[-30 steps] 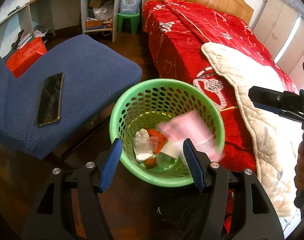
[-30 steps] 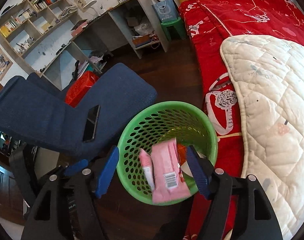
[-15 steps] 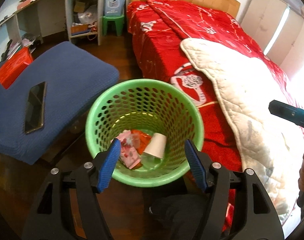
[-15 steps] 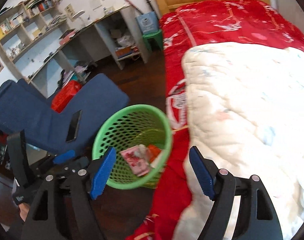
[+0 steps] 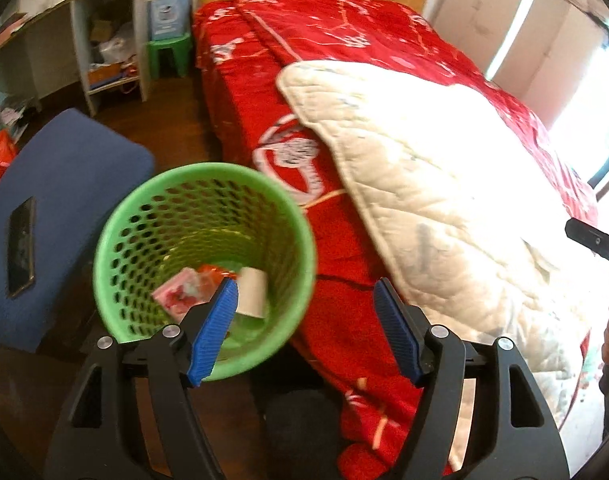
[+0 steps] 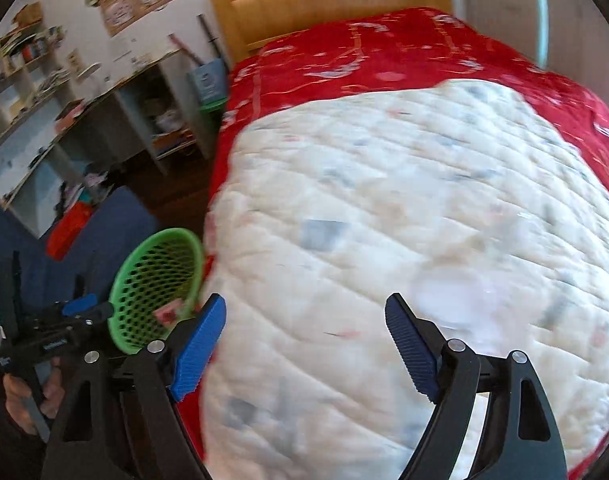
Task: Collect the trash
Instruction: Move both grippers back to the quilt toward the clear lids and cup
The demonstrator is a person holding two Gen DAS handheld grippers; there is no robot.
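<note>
Hand-held gripper, right (image 6: pixel 305 344): jaws spread wide, empty, over the white quilt (image 6: pixel 384 220). Left hand-held gripper (image 5: pixel 305 330) — equally wide, empty. Collected trash, a pink wrapper (image 5: pixel 180 294) and a paper cup (image 5: pixel 253 294), lies in the green basket (image 5: pixel 136 204) at lower left. Sweep the quilt slowly; a pale blurred patch at lower right may be litter — unconfirmed. Blue chair (image 5: pixel 64 172) holding a phone (image 5: pixel 21 246) crowds the basket.

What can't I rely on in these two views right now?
- Basket contents, left wrist view: blurred, partly behind the left gripper's finger; only a pink wrapper and white cup read.
- Any trash on the quilt, right wrist view: motion blur.
- Floor beside the bed: hidden by both grippers' bodies.
</note>
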